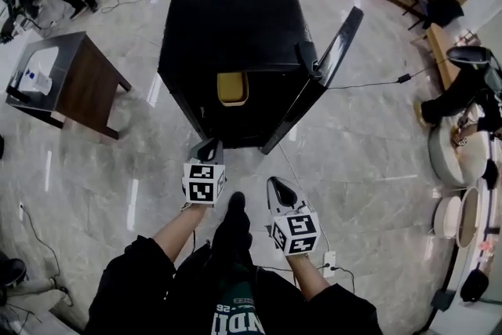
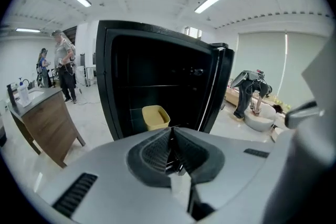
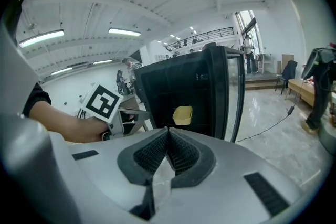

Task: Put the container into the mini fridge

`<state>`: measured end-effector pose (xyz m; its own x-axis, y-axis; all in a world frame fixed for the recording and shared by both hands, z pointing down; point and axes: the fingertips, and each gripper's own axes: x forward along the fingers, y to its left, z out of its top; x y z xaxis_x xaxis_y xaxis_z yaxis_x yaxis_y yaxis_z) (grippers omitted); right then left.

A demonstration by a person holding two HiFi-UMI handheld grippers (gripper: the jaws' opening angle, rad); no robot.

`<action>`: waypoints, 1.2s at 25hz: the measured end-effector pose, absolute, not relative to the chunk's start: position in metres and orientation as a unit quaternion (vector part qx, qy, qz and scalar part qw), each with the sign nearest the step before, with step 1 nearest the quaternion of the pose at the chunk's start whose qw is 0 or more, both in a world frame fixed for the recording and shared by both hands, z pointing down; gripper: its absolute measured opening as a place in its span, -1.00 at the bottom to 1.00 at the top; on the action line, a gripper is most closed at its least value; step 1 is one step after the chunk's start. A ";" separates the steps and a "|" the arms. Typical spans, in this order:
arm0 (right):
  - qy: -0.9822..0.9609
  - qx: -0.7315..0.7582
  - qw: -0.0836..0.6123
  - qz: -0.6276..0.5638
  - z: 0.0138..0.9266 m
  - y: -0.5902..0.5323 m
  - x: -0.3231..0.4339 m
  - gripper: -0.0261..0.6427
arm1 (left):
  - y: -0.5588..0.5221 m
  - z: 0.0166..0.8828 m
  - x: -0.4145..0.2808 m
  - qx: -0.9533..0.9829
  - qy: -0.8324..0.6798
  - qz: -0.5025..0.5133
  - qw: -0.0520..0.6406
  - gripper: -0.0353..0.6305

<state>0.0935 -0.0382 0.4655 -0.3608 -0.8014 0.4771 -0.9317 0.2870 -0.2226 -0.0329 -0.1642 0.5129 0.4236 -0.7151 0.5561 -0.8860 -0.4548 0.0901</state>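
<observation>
A yellow container [image 1: 232, 88] sits inside the black mini fridge [image 1: 231, 27], at the front of a shelf; it also shows as the container [image 2: 155, 117] in the left gripper view and the container [image 3: 182, 115] in the right gripper view. The fridge door [image 1: 329, 71] hangs open to the right. My left gripper [image 1: 207, 149] is shut and empty, just in front of the fridge opening. My right gripper [image 1: 278, 188] is shut and empty too, lower and to the right, short of the door's edge. Both pairs of jaws are pressed together with nothing between them.
A brown side table [image 1: 67, 78] with a white bottle stands to the left. A cable [image 1: 369, 84] runs across the floor right of the door. Round cushions [image 1: 455, 161] and a bent-over person [image 1: 463, 90] are at the far right. People stand at the back left.
</observation>
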 end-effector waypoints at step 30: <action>-0.825 0.548 0.068 0.119 0.352 -0.053 0.128 -0.82 | -0.106 0.353 0.011 0.895 -0.415 0.155 0.056 -0.85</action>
<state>0.1280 -0.0527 0.3516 -0.3898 -0.8883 0.2429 -0.9207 0.3710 -0.1209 0.0114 -0.1058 0.3526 0.6077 -0.7253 0.3234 -0.7602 -0.6491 -0.0273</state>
